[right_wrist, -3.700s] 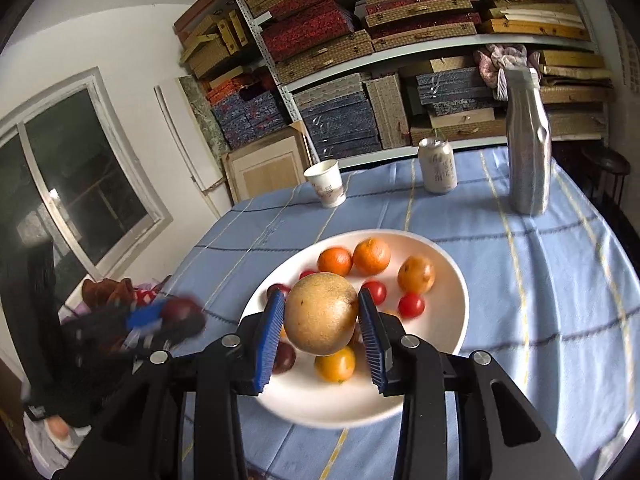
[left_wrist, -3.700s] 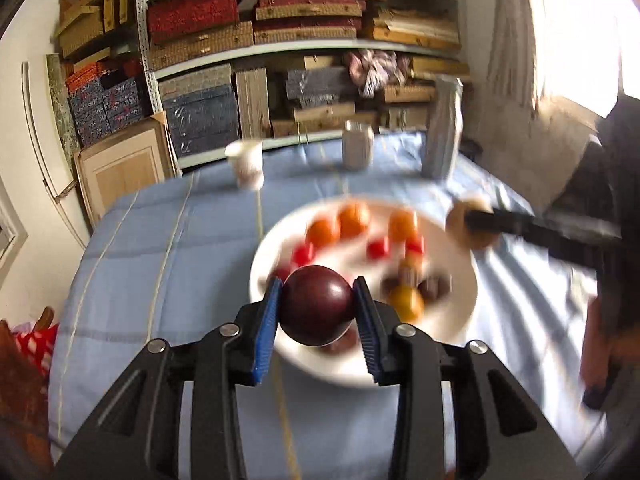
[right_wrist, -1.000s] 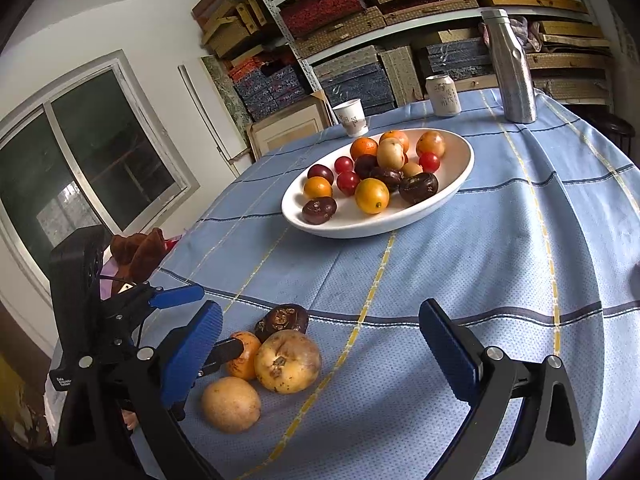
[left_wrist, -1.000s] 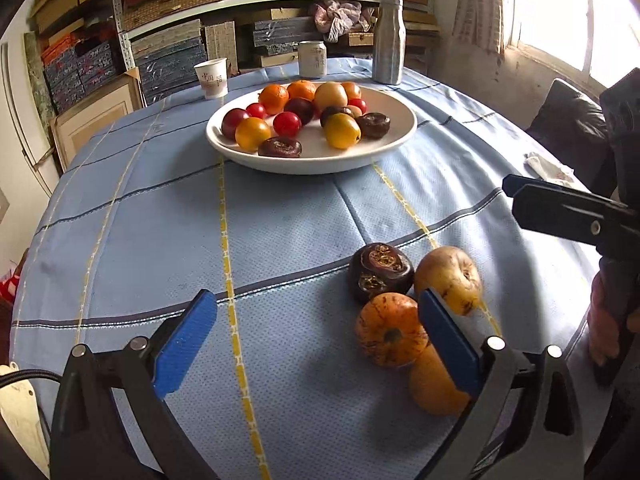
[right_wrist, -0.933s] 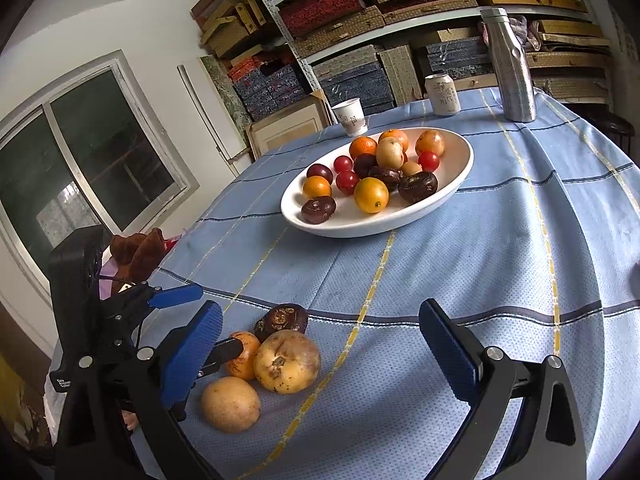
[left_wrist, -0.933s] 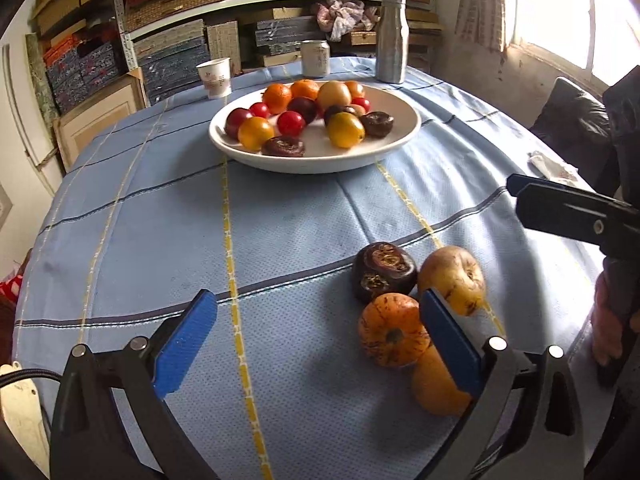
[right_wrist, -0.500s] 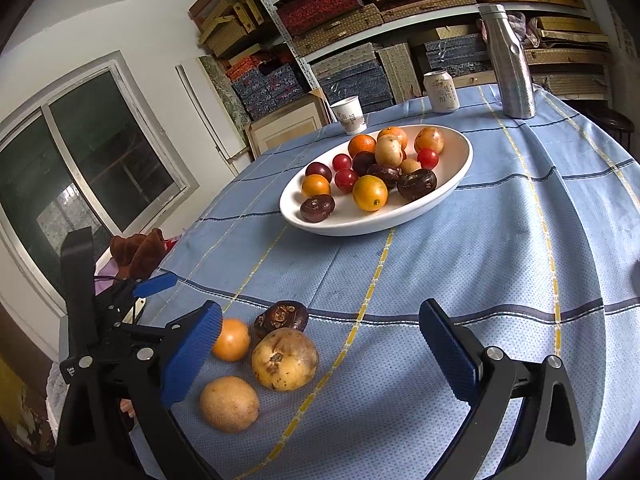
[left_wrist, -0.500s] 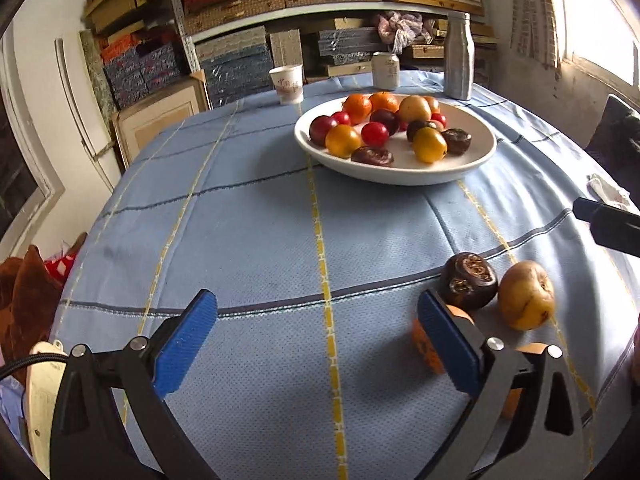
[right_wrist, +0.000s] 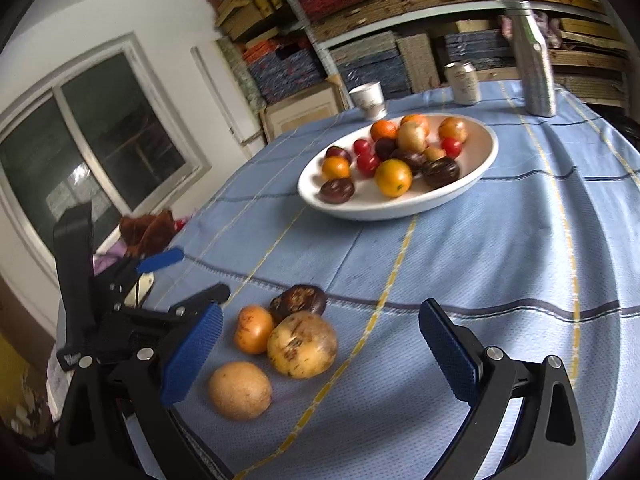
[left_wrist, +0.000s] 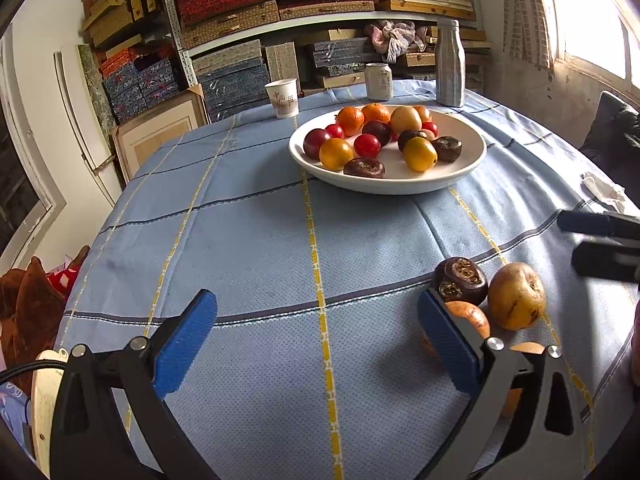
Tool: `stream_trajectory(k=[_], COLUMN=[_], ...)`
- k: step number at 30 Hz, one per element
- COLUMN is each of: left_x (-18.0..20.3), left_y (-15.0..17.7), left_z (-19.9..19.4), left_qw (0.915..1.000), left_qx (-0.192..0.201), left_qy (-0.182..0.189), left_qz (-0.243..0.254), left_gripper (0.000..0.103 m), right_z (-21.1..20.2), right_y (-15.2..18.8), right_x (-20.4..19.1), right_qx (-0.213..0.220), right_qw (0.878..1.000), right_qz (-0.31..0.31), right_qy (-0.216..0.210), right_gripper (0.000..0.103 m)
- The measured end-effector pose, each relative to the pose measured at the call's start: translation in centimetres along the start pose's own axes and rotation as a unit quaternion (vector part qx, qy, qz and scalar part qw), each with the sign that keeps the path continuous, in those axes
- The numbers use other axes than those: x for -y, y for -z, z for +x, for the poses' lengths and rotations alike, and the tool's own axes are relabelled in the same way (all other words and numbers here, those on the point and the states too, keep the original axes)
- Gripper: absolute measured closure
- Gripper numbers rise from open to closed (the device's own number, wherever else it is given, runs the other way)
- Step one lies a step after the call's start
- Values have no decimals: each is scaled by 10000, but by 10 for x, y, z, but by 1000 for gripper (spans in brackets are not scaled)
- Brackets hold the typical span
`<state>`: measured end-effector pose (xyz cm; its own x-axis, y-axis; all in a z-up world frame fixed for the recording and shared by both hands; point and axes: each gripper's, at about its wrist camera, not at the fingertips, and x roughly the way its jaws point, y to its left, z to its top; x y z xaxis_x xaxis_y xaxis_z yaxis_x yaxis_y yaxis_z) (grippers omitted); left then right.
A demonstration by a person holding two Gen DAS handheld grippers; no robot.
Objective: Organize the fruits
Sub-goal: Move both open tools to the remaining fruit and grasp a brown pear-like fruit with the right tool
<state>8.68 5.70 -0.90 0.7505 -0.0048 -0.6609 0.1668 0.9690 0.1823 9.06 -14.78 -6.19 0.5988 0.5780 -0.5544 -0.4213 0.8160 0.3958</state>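
Observation:
A white bowl [left_wrist: 472, 160] [right_wrist: 482, 170] holds several oranges, red tomatoes and dark fruits at the far middle of the blue cloth. Near the front edge lies a small cluster: a dark fruit [left_wrist: 460, 280] [right_wrist: 298, 300], a brown-yellow pear [left_wrist: 516, 300] [right_wrist: 302, 344], an orange fruit [left_wrist: 470, 316] [right_wrist: 252, 328] and a tan round fruit [right_wrist: 240, 390]. My left gripper [left_wrist: 316, 344] is open, the cluster by its right finger. My right gripper [right_wrist: 318, 354] is open too, with the pear and tan fruit low between its fingers.
A paper cup [left_wrist: 282, 98], a can [left_wrist: 378, 80] and a metal bottle [left_wrist: 450, 64] stand behind the bowl. Shelves of boxes [left_wrist: 280, 12] fill the back wall. A crumpled tissue [left_wrist: 604, 192] lies at the right edge.
My left gripper has swung left and back, so the fruit cluster now sits at its right finger. My right gripper has moved closer to the cluster. Both stay open.

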Motion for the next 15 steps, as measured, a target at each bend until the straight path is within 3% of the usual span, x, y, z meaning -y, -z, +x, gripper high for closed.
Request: stream_trajectory(k=[5, 7, 11, 15], left_x=[0, 0, -3, -2], left_y=[0, 1, 1, 2], left_z=[0, 0, 0, -3], left_qw=[10000, 10000, 10000, 9996], left_qx=[3, 15, 27, 43], left_qy=[-1, 3, 55, 271], left_qz=[-7, -19, -77, -19], left_gripper=[4, 4, 4, 4], right_z=[15, 23, 34, 42], right_y=[2, 3, 5, 8], right_x=[-8, -11, -11, -10], right_qx=[-449, -662, -973, -1211], right_qw=[9988, 9975, 9949, 9922], right_qz=[-194, -248, -208, -139], right_qy=[-80, -77, -189, -257], right_gripper=[7, 16, 52, 56])
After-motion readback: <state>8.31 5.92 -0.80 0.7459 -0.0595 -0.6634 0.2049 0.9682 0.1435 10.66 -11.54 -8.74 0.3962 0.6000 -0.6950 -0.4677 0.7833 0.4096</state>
